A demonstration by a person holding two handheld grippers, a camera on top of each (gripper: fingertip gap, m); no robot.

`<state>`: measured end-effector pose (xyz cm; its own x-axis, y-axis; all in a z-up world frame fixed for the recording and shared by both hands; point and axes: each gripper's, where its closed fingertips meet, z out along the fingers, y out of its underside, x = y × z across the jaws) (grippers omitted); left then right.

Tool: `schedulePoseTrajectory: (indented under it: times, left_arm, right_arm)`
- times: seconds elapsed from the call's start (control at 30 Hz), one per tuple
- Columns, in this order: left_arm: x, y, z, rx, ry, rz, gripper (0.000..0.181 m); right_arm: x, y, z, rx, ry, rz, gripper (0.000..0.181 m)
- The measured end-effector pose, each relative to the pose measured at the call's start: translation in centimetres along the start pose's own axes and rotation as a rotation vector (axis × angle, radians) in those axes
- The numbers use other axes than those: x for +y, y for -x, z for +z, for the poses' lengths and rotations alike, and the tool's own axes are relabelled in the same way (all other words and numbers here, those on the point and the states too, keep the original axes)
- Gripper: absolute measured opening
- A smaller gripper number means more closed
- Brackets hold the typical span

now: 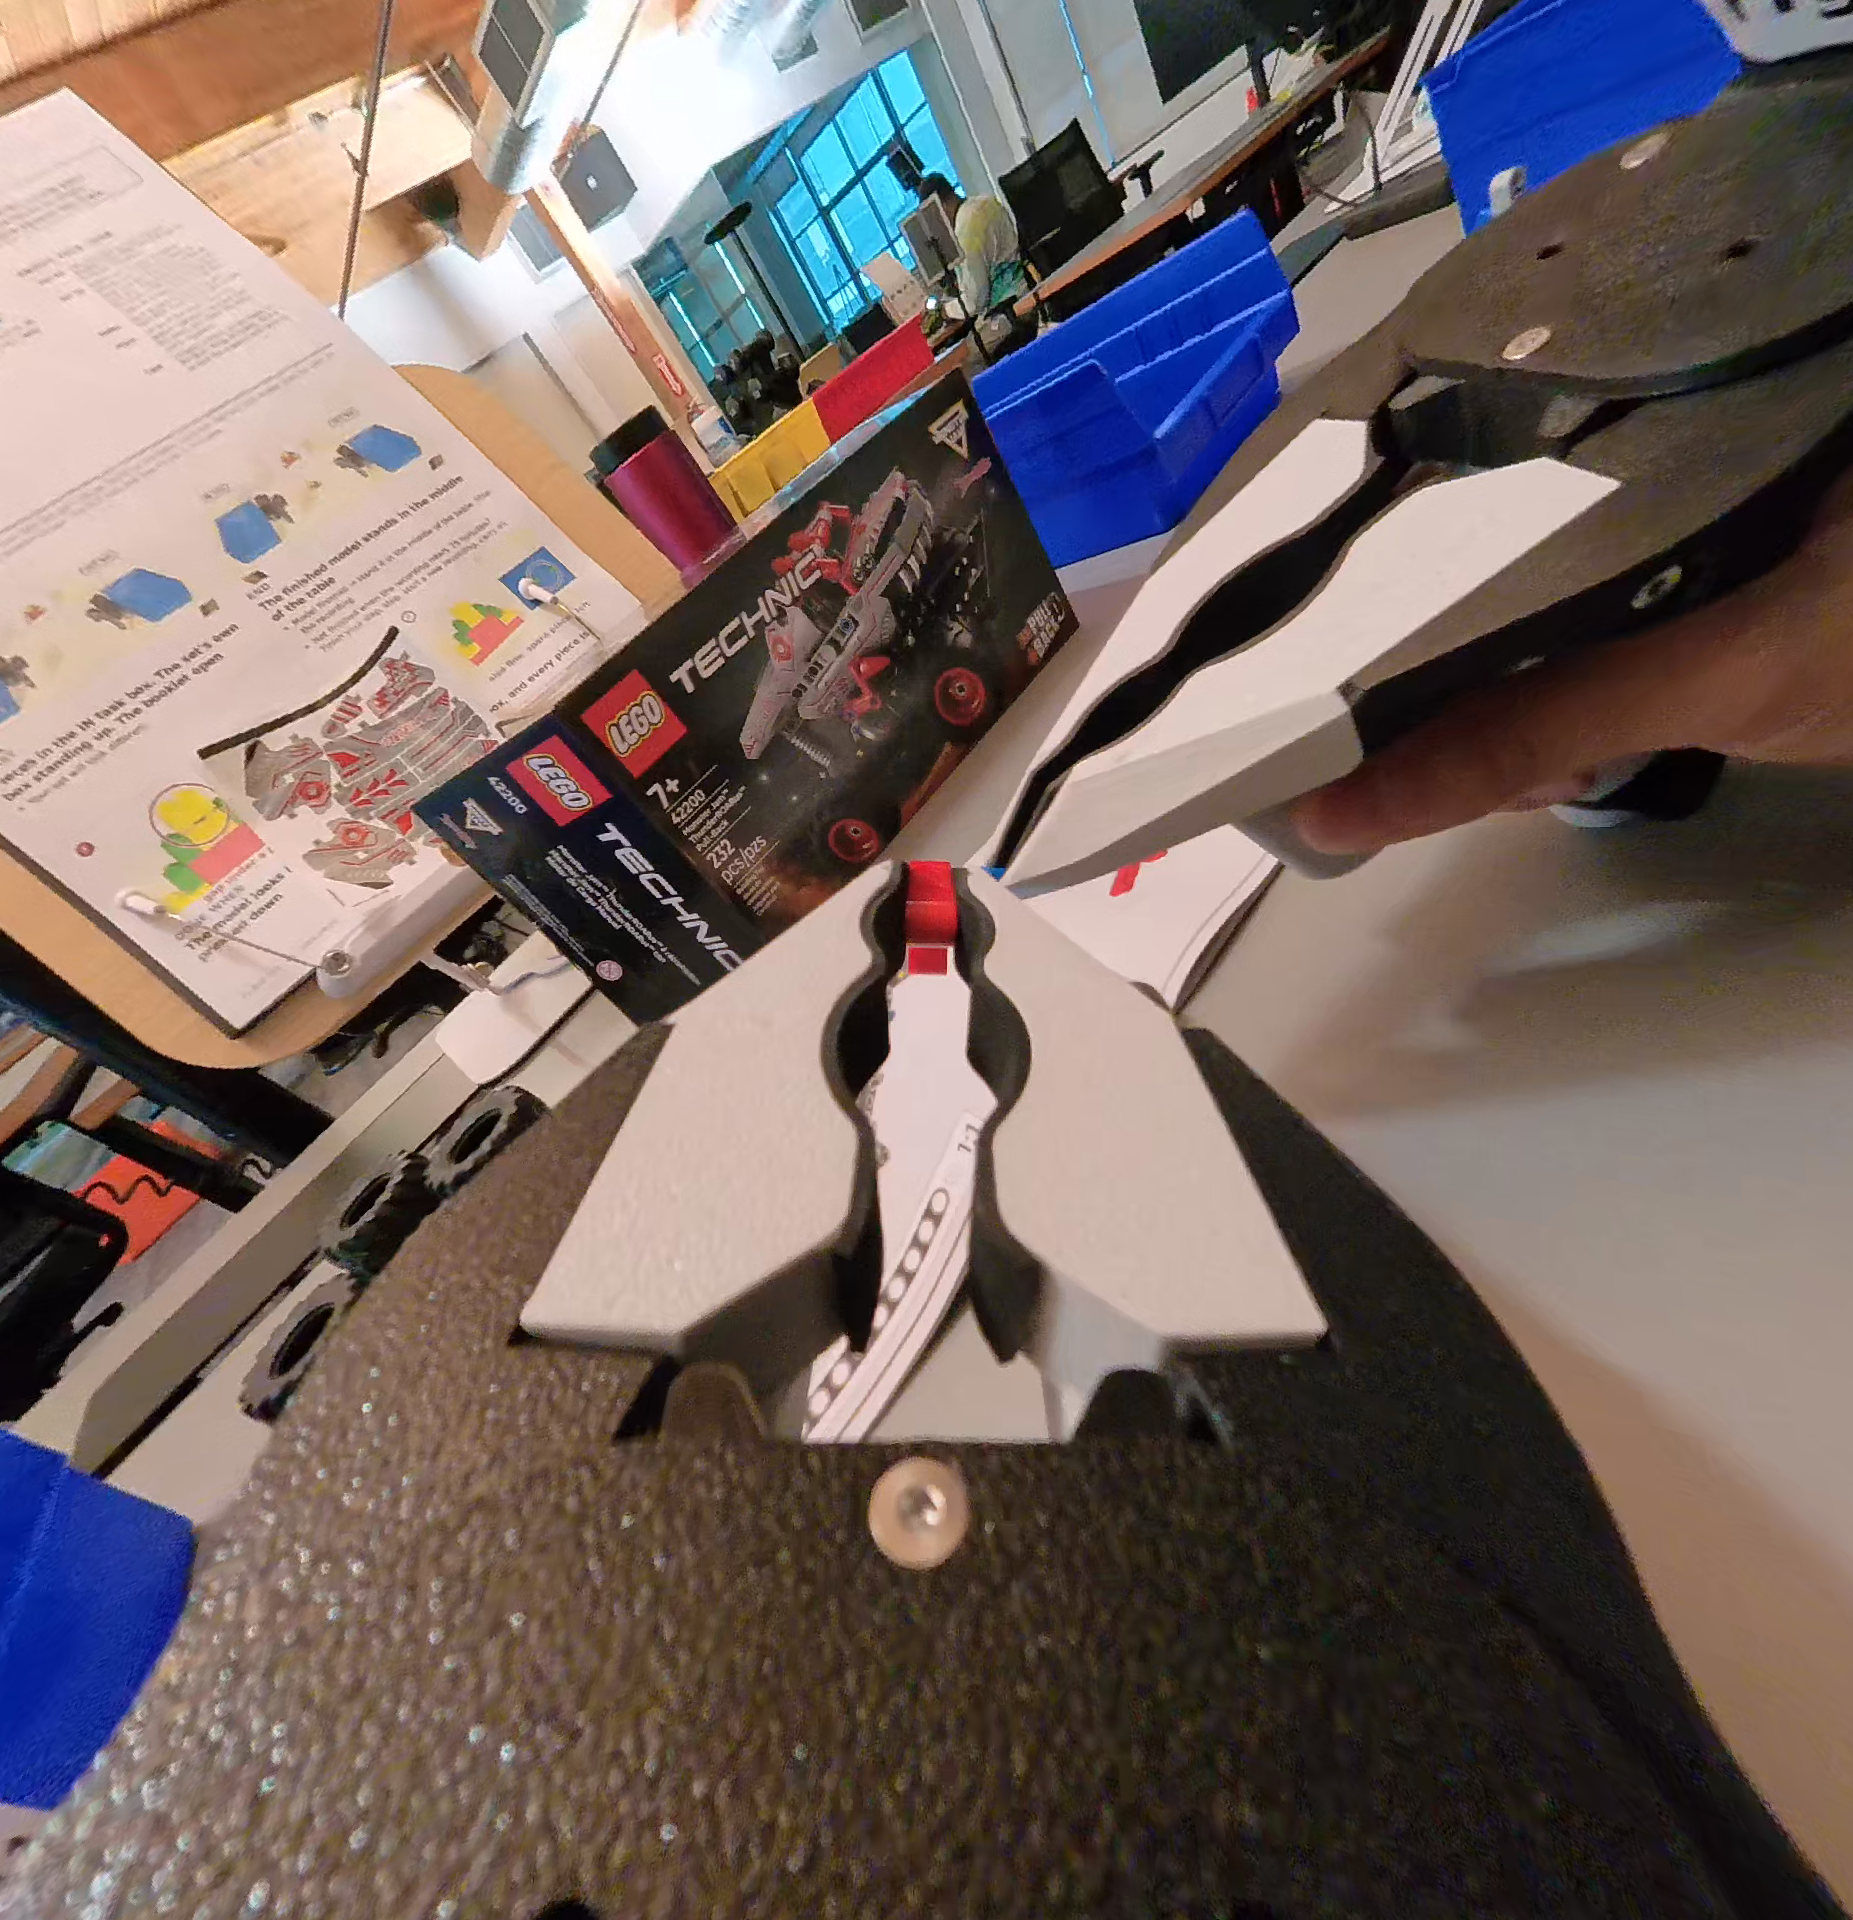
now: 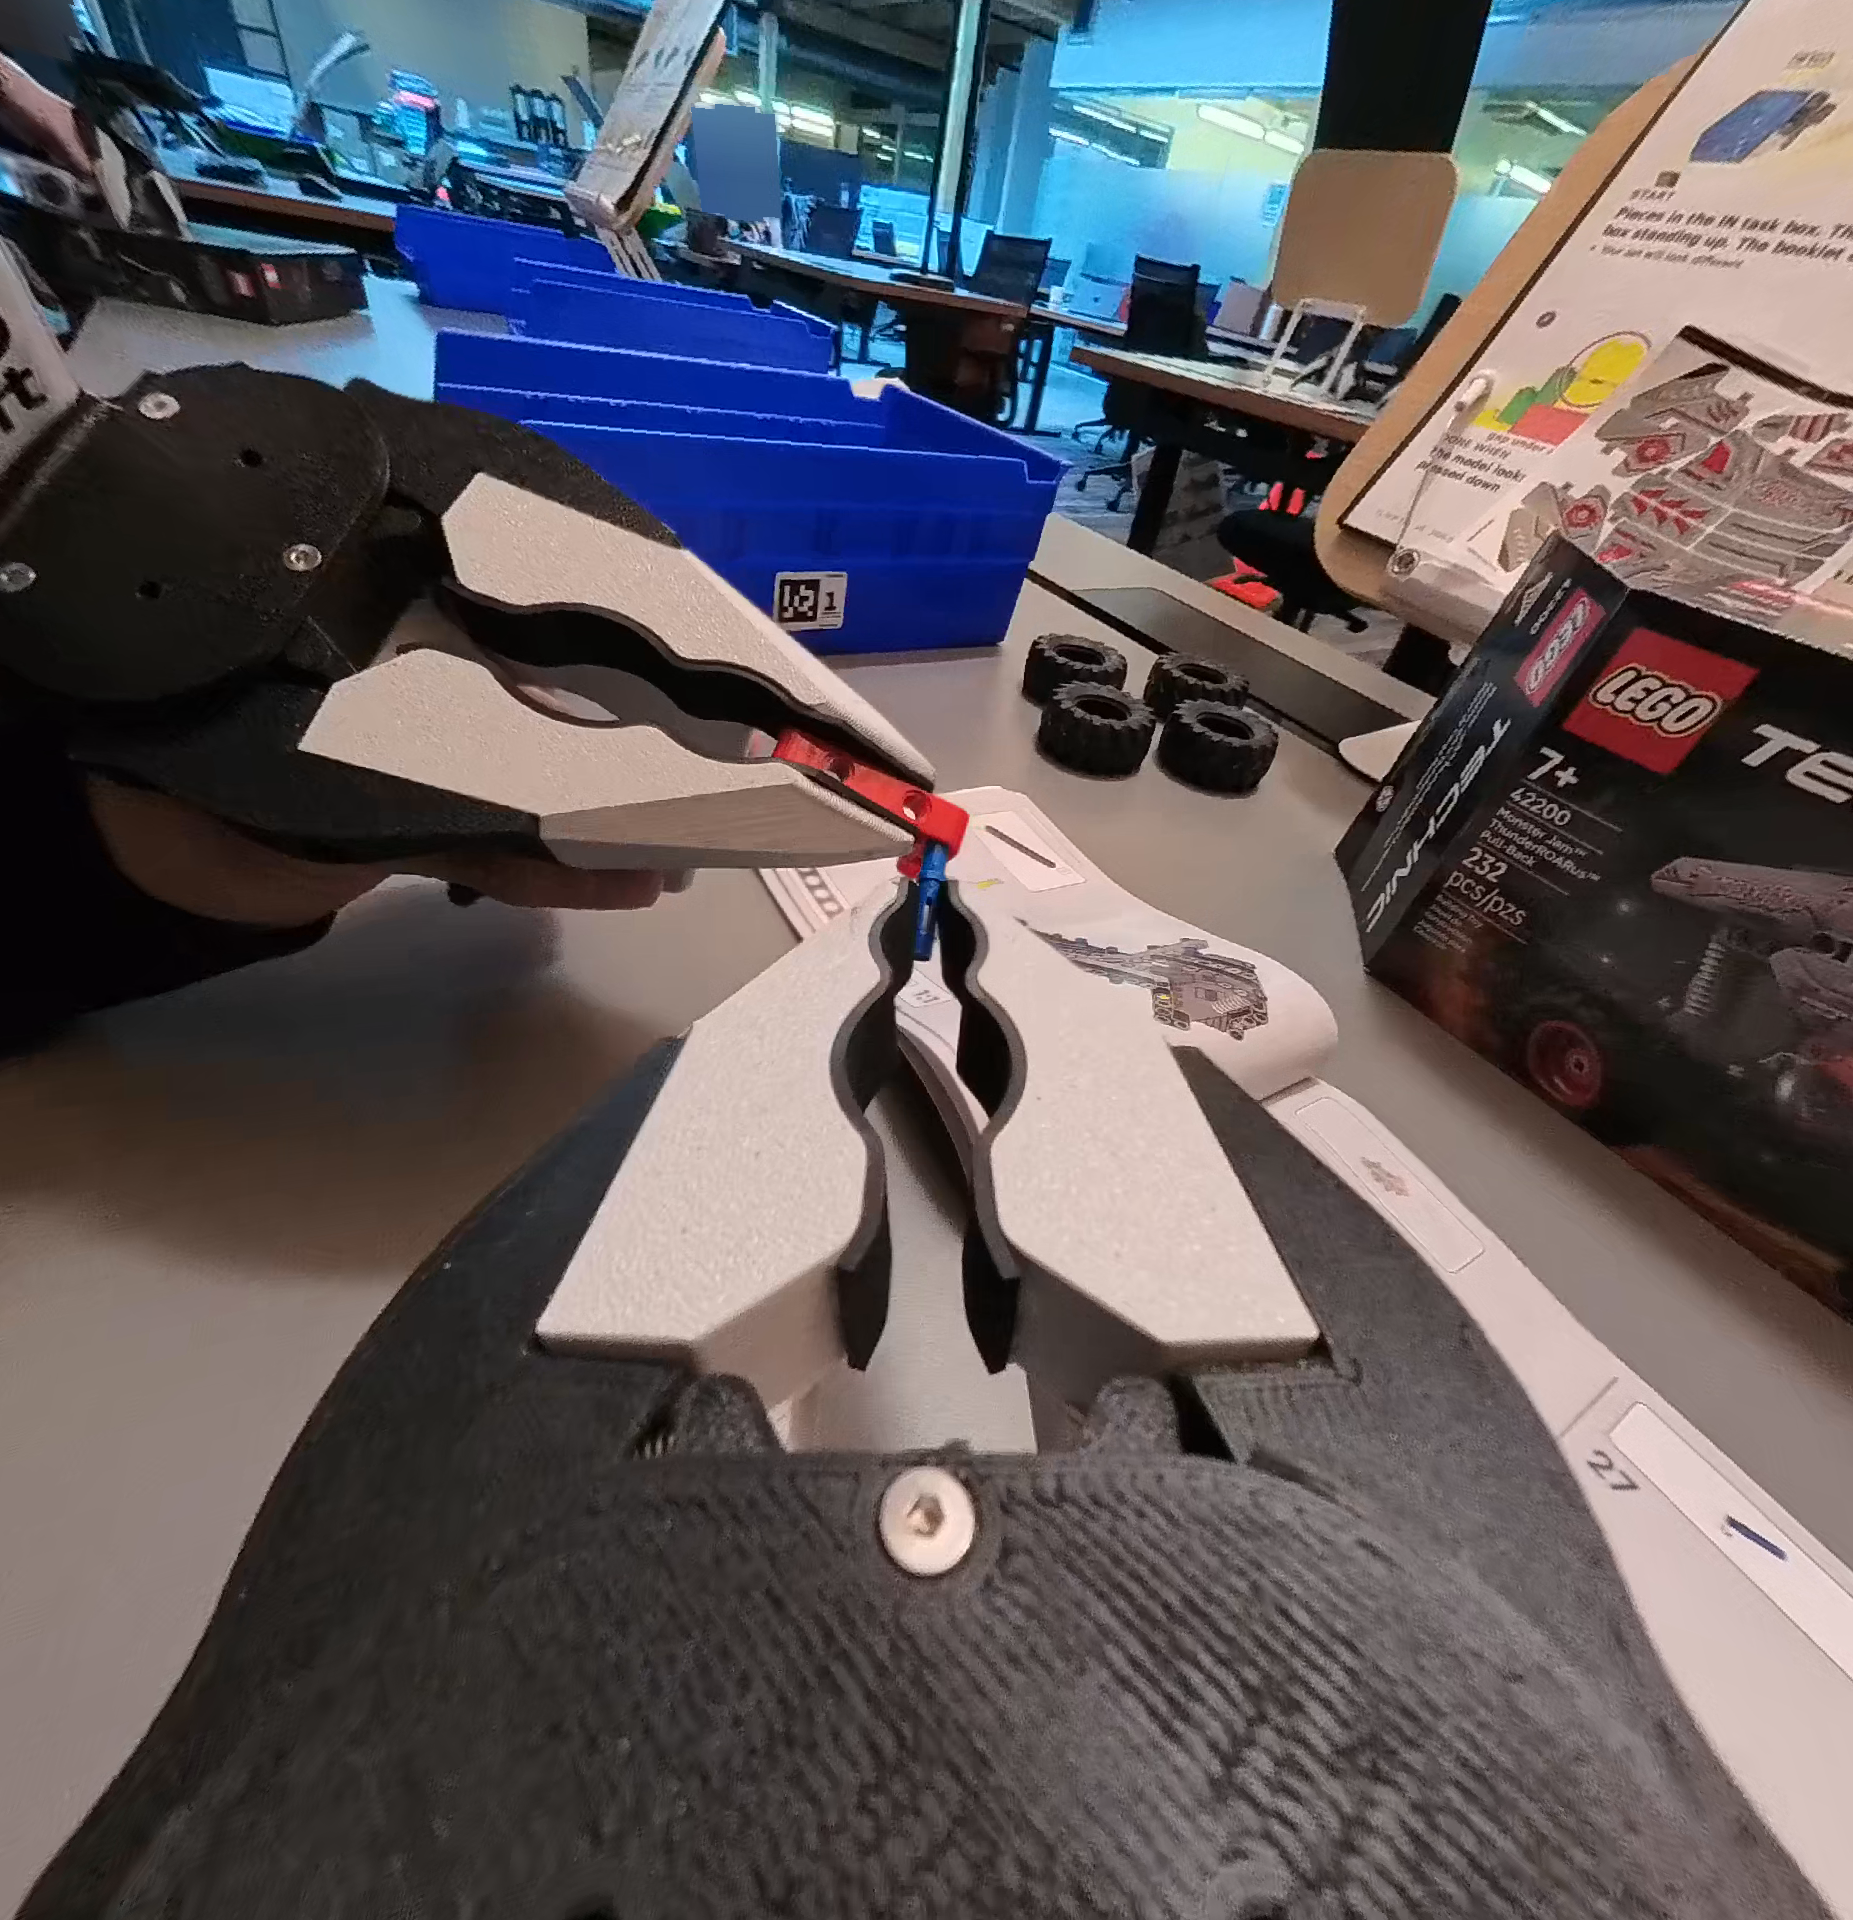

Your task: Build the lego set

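right wrist view: right gripper [image 2: 927, 914] pinches blue pin [image 2: 928, 904]; left gripper [image 2: 917, 805] clamps red beam [image 2: 880, 788].

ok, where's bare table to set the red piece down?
Free: bare table left of the booklet, below the left gripper. Crowded: tyres and blue bin behind, Lego box on the right.

Glossy cardboard box [image 2: 1628, 883], matt rubber tyres [image 2: 1150, 712], smooth plastic red beam [image 2: 870, 784].
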<state>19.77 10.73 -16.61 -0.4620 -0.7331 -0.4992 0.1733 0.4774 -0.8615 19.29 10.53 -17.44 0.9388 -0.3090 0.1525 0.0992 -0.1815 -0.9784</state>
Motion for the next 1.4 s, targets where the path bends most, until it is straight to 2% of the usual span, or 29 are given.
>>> schedulePoseTrajectory:
  times: [0.13, 0.27, 0.4, 0.53, 1.4]
  left_arm:
    - [0.28, 0.02, 0.16, 0.031, 0.011, -0.063, 0.005]
    - [0.53, 0.05, 0.17, 0.031, 0.028, -0.055, 0.005]
    - [0.17, 0.04, 0.23, 0.010, 0.023, -0.054, 0.005]
    - [0.01, 0.00, 0.24, -0.023, 0.039, 0.016, 0.005]
    - [0.32, 0.14, 0.30, 0.003, 0.037, -0.051, 0.005]
  right_arm:
    - [0.17, -0.08, 0.14, -0.012, 0.014, 0.023, 0.006]
    - [0.39, -0.08, 0.32, -0.018, 0.031, 0.030, 0.002]
    - [0.09, -0.16, 0.06, -0.025, 0.006, 0.045, 0.006]
    - [0.02, -0.13, -0.03, -0.041, 0.000, 0.060, 0.002]
    - [0.22, -0.24, 0.14, -0.077, 0.013, 0.100, 0.002]
